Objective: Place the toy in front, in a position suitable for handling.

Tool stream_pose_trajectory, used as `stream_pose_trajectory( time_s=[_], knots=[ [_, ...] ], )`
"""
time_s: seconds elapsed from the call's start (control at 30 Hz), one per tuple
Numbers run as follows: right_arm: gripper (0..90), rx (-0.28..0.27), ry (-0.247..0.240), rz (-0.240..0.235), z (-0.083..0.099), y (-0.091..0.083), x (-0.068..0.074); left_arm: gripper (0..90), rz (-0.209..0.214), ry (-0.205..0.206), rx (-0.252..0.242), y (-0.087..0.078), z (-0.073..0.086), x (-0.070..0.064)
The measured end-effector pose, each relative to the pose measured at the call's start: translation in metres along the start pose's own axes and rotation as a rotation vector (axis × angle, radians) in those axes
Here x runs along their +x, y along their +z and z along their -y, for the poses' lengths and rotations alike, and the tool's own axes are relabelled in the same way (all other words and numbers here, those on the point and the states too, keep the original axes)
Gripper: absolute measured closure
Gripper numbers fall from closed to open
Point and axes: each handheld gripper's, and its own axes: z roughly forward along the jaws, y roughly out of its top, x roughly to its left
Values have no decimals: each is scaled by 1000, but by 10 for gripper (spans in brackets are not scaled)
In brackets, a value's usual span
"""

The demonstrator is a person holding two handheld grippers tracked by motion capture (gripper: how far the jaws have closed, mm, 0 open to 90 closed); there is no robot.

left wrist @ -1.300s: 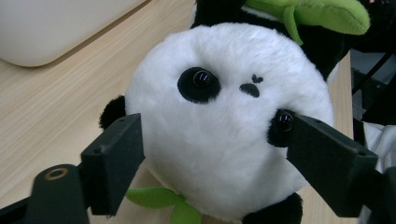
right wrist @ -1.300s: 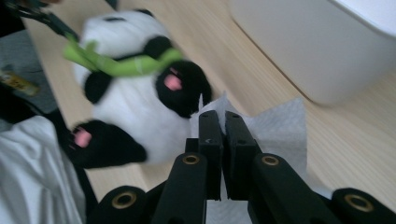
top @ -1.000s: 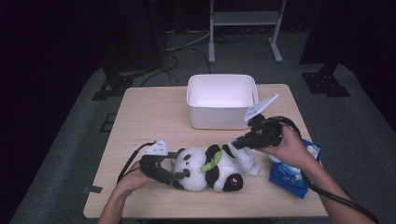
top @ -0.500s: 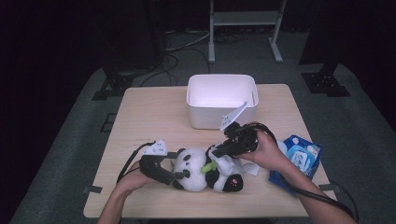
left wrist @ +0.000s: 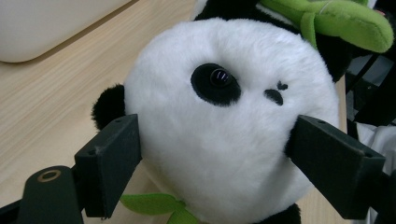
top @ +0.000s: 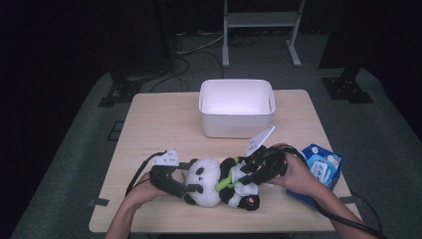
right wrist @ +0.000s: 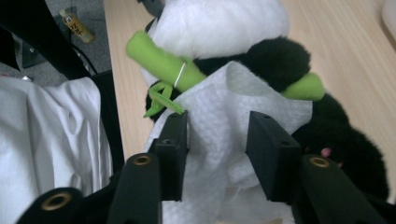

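Observation:
A black and white panda plush lies on its side near the table's front edge, holding a green bamboo stick. My left gripper is shut on the panda's head, one jaw pressed into the fur on each side. My right gripper is over the panda's body. It is shut on a white wipe, which is bunched between its jaws and laid against the panda's black arm and the bamboo.
An empty white bin stands at the back middle of the wooden table. A blue wipes pack lies by the right edge, behind my right hand. White cloth hangs at the left of the right gripper view.
My right gripper has moved left from beside the wipes pack and down onto the panda's body, carrying the wipe. The left gripper and the panda have stayed put.

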Motion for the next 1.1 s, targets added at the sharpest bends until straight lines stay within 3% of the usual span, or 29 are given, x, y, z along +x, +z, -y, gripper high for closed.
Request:
stream_pose_trajectory(
  time_s=[0.2,0.23,0.43,0.67,0.73,0.97,1.1],
  knots=[
    [467,27,-38,15,6,4,6,151,3,-10,0,1,0,0],
    [449,44,-65,37,7,8,9,150,6,-13,1,1,0,0],
    [450,65,-87,55,10,16,13,151,13,-15,4,2,1,0],
    [625,98,-59,116,6,20,18,153,23,-22,-2,3,3,1],
    [731,102,-61,114,4,15,18,153,24,-20,-4,3,4,1],
    [780,66,-57,101,-1,1,16,153,25,-24,-4,4,3,0],
    [779,34,-50,118,-10,-10,13,153,27,-23,0,7,3,-1]
  ],
)
